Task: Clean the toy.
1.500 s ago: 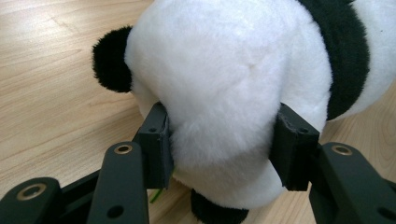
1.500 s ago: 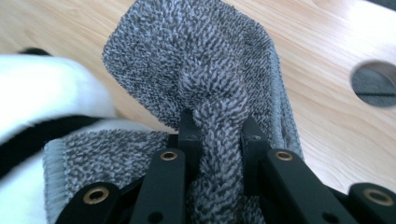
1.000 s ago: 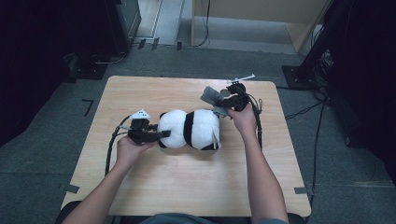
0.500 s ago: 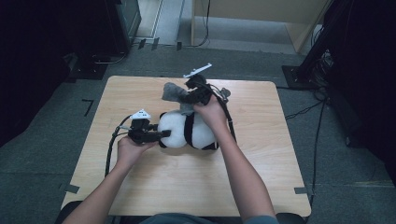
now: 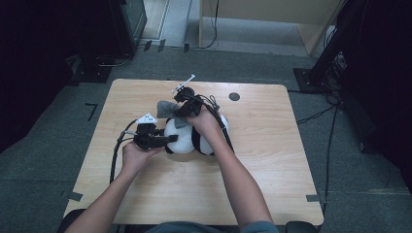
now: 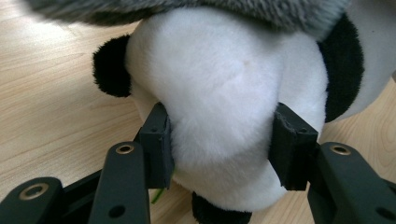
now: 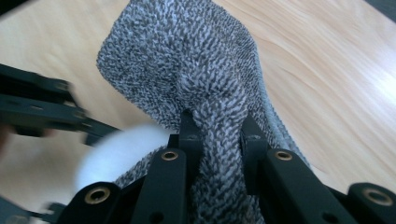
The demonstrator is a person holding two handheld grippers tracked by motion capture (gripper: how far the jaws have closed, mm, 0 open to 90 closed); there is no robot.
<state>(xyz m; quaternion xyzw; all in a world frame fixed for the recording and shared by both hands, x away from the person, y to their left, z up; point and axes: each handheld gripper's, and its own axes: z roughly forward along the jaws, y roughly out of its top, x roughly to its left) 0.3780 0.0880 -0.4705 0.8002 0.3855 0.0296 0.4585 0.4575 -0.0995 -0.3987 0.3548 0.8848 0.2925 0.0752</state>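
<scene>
1. High view: my left tongs (image 5: 167,140) are clamped on the white head end of the panda (image 5: 187,138), which lies near the middle of the worktop (image 5: 272,160). My right tongs (image 5: 179,109) hang just above the panda's far side, clamped on a grey knit cloth (image 5: 166,109).
2. Same view, room: bare wood runs wide to the right of the panda and toward the near edge, and a fair strip lies left of my left hand (image 5: 133,158). The far edge is near the right tongs. A dark round spot (image 5: 234,96) sits close to that far edge, well apart from the panda. My left cable (image 5: 116,153) loops toward the left edge.
3. Left tongs view: both pads press into the white plush (image 6: 219,98), one each side, denting it. A black ear (image 6: 111,66) sticks out to the left, touching nothing. Grey cloth (image 6: 187,10) drapes across the top, just over the head. Bare wood shows left of the panda.
4. Right tongs view: the pads pinch a bunched fold of the cloth (image 7: 196,74), which stands up in front of me. Open wood lies beyond, to the right. The left tongs (image 7: 42,109) show blurred at left, beside a white patch of plush (image 7: 116,154).
</scene>
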